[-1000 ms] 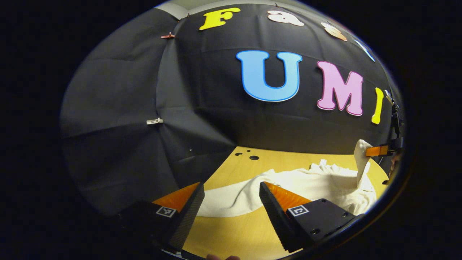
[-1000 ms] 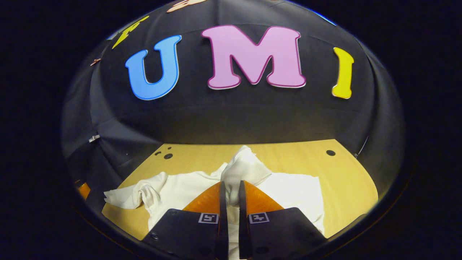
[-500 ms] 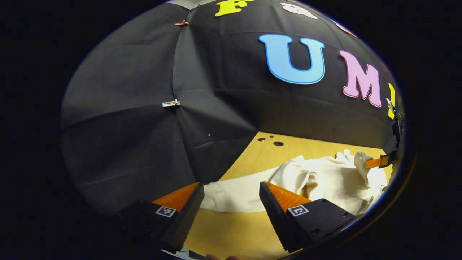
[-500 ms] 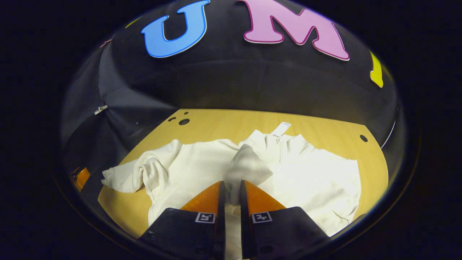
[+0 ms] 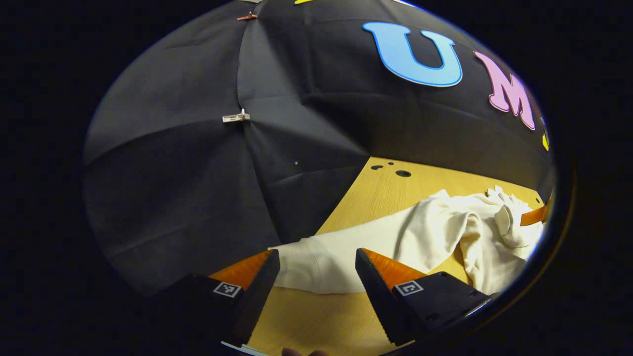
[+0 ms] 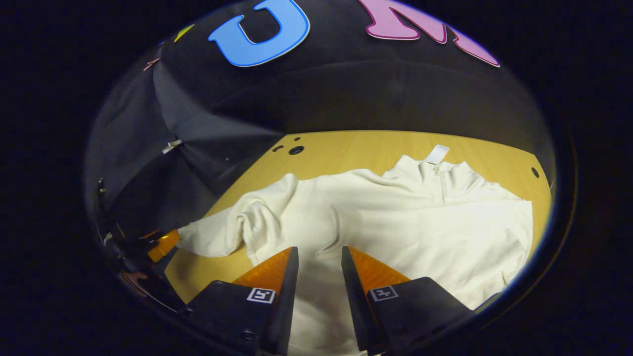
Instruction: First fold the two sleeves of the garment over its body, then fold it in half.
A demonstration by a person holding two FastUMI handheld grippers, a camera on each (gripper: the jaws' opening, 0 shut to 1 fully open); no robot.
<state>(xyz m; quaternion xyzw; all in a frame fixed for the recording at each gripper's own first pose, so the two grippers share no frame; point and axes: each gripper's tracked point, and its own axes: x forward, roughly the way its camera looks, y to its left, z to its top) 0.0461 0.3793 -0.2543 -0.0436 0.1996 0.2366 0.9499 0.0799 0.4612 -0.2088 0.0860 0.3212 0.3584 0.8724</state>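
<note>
A white zip-neck garment [image 6: 376,198] lies flat on the wooden table [image 6: 346,146], collar [image 6: 437,173] toward the far wall. One sleeve [image 6: 445,237] lies folded across the body, and my right gripper [image 6: 319,254] hovers open just above that cloth. The other sleeve [image 6: 217,235] stretches out sideways, bunched near the shoulder. In the left gripper view that sleeve [image 5: 376,240] runs toward me, and its cuff [image 5: 309,269] lies between the open fingers of my left gripper [image 5: 316,262]. The right gripper [image 5: 534,216] shows at the far right edge over bunched cloth.
Black cloth walls close in the table at the back and left. Small round holes [image 6: 295,149] sit in the table's far left corner, another hole [image 6: 531,172] at the far right. The left gripper [image 6: 160,245] and a hand show beyond the outstretched sleeve.
My right gripper lowered the sleeve end onto the garment's body and opened, letting it go. My left gripper, still open, dipped toward the other sleeve's cuff.
</note>
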